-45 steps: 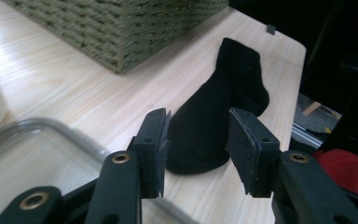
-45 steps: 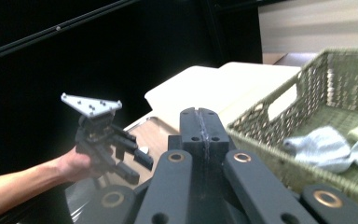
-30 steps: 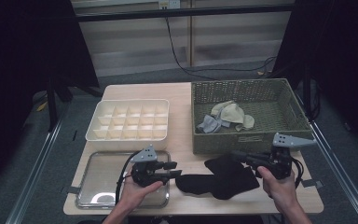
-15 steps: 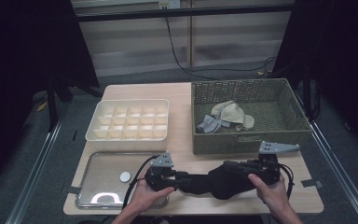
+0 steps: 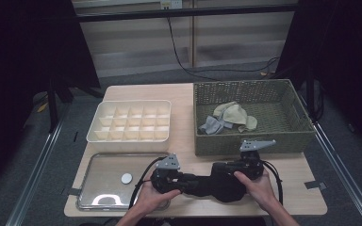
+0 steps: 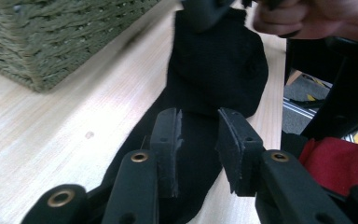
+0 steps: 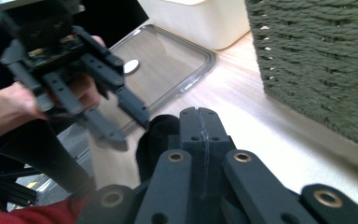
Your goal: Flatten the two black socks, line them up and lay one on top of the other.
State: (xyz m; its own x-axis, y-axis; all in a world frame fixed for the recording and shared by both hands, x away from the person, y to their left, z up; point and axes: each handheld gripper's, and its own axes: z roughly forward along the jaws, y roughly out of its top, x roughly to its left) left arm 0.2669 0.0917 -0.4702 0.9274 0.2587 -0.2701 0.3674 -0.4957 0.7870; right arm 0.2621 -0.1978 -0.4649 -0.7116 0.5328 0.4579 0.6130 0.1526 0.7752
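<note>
Black sock [image 5: 217, 184] stretched left to right along near table edge, between both grippers. Right gripper [image 7: 199, 122] clamped tight on its right end. Left gripper [image 6: 198, 135] just narrowed, straddling left end, pads apparently not yet pressing.

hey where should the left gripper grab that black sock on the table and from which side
Take the black sock at its narrow near end, coming in low along the table from the tray side. That end lies flat and slim between the left gripper's open jaws, while the right gripper is shut at the far end.
</note>
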